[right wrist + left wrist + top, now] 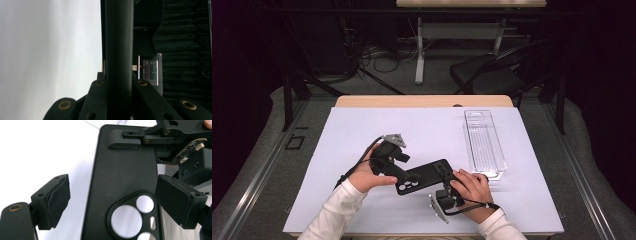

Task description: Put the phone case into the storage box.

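Black phone case [424,176] held above the white mat [362,130], pinched edge-on by the right gripper [447,175] at one end. Left gripper [112,202] spread wide astride the camera-cutout end, pads apparently clear of it. Possible slip or twist from so narrow an edge pinch.

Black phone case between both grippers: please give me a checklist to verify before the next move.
1. Right gripper shut on the black phone case: ok.
2. Left gripper astride the case's camera end: ok.
3. Left gripper pads pressing the case: not ok, a gap shows on one side.
4. Clear plastic tray lying apart from both hands: ok.
5. Case lifted off the white table: cannot tell.
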`<state>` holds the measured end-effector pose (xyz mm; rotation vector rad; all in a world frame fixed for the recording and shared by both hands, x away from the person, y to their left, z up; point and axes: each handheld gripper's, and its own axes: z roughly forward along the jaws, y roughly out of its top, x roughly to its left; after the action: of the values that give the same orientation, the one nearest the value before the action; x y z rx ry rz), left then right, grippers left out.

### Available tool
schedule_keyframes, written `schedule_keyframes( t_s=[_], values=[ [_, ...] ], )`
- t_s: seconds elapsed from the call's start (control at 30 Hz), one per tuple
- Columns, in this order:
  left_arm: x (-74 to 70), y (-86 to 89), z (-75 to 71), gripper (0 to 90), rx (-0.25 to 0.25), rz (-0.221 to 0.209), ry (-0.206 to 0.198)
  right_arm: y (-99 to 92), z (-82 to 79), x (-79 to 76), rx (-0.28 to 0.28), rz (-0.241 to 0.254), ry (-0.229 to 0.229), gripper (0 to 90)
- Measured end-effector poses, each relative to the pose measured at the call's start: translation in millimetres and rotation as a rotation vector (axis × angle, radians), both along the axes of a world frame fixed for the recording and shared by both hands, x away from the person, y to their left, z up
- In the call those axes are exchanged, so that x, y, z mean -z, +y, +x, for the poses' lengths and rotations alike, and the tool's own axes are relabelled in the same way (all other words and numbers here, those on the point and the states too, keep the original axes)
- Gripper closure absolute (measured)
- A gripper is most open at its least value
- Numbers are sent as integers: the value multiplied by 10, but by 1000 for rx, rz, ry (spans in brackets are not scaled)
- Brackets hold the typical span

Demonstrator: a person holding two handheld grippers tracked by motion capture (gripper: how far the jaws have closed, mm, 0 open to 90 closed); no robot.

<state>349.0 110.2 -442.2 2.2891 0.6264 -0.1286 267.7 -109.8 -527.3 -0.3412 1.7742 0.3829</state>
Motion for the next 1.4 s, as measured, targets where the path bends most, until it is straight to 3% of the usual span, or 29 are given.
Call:
schedule_keyframes(
  t_s=[0.3,0.6,1.03,1.4],
  values=[
    [-84,228,77,158,-70,-36,-32,-61,21,-33,11,18,14,872],
    [-107,377,128,183,-117,-42,-68,-64,20,-33,14,23,20,872],
    [-86,444,159,196,-157,-26,-97,-69,22,-37,14,40,31,871],
    [-71,435,162,215,-159,-2,-111,-70,25,-40,12,56,50,872]
  ],
)
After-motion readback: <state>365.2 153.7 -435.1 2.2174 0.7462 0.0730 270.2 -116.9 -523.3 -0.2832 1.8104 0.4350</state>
